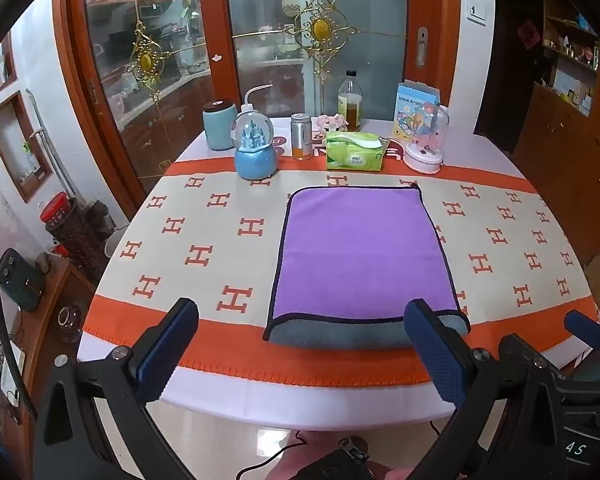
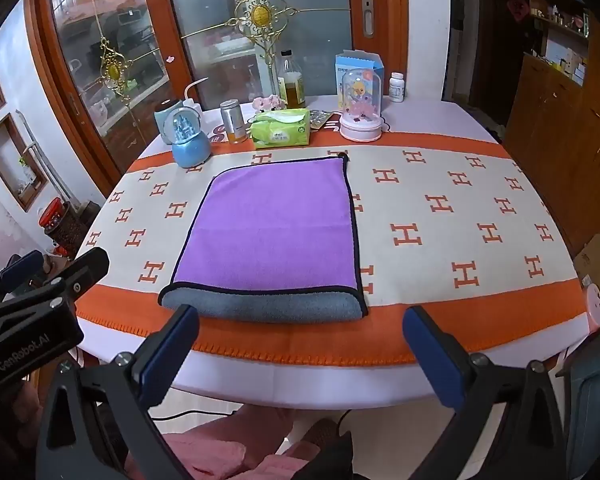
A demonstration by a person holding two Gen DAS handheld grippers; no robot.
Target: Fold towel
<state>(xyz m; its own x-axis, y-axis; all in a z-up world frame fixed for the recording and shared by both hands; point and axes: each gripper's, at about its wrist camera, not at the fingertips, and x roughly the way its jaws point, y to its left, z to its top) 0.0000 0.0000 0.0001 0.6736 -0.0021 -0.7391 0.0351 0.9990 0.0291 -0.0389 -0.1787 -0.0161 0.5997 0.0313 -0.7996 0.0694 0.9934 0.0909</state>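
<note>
Lying folded once on the counter, the purple towel shows its grey underside at the rolled near edge. Both claws hover off the near side, spread and empty: left claw, right claw. Judging by this, a second fold is due, which calls for pinching the towel's corners.

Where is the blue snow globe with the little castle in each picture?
Left wrist view: the snow globe stands at the far left of the row of things behind the purple towel.
Right wrist view: the snow globe stands upper left, beyond the towel's far left corner.
Shared landmark: the green tissue pack.
</note>
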